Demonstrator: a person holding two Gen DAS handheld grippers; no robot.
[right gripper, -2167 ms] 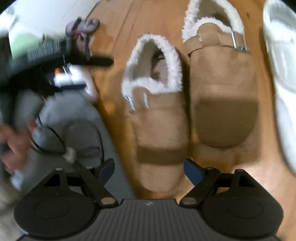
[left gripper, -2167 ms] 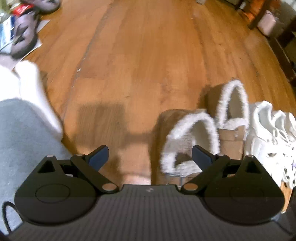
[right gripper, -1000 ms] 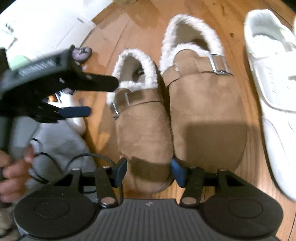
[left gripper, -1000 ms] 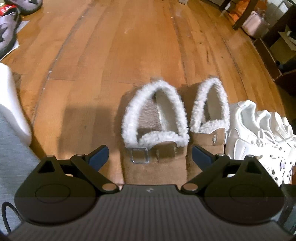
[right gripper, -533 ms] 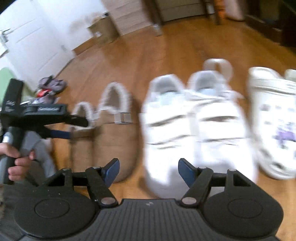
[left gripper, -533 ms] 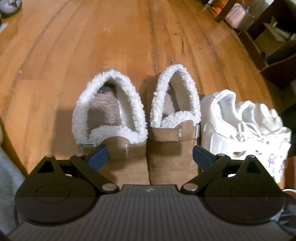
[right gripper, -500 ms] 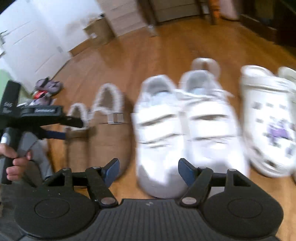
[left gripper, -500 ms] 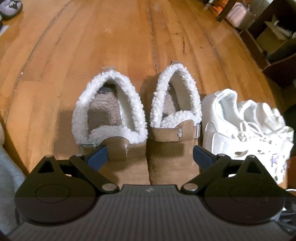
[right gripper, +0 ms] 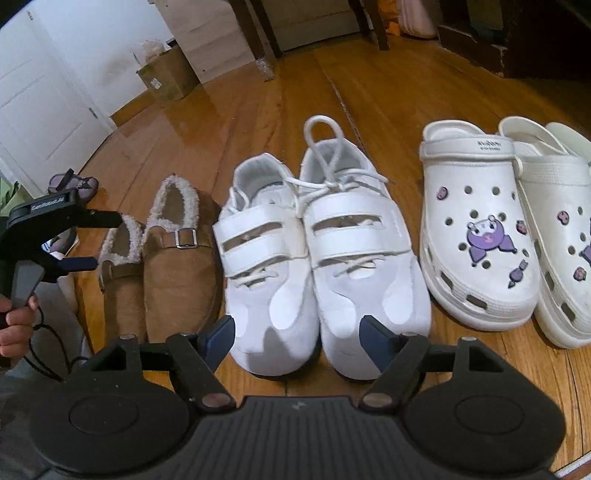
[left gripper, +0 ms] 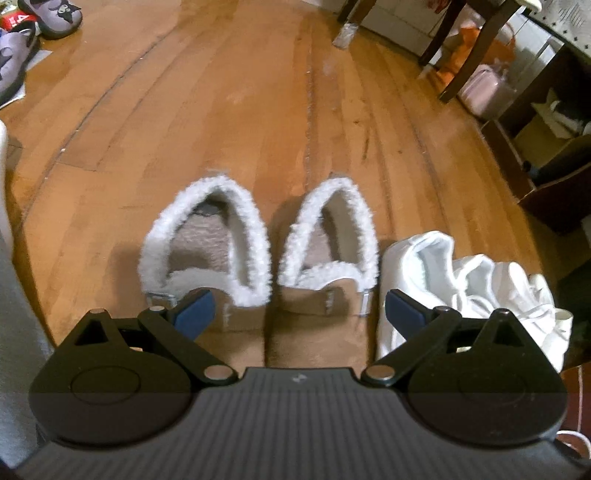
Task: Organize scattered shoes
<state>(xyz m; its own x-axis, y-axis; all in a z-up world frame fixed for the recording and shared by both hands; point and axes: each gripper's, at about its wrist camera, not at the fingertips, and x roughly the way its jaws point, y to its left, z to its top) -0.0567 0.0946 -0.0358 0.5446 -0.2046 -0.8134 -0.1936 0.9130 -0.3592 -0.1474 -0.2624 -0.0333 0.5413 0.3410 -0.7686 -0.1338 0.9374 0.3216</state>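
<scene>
**Three pairs lined up, strays left**

I see the tan slippers point(right gripper: 162, 266), white sneakers point(right gripper: 317, 258) and clogs point(right gripper: 480, 236) paired along the floor point(left gripper: 221, 110). Purple-grey slippers point(left gripper: 51, 14) lie scattered far left. My left gripper point(left gripper: 299, 310) gapes empty; right gripper point(right gripper: 295, 332) is opening, holding nothing.

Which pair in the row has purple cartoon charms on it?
The white perforated rubber clogs, the rightmost pair in the right wrist view. The white strap sneakers in the middle and the tan suede fleece-lined slippers on the left carry no charms.
</scene>
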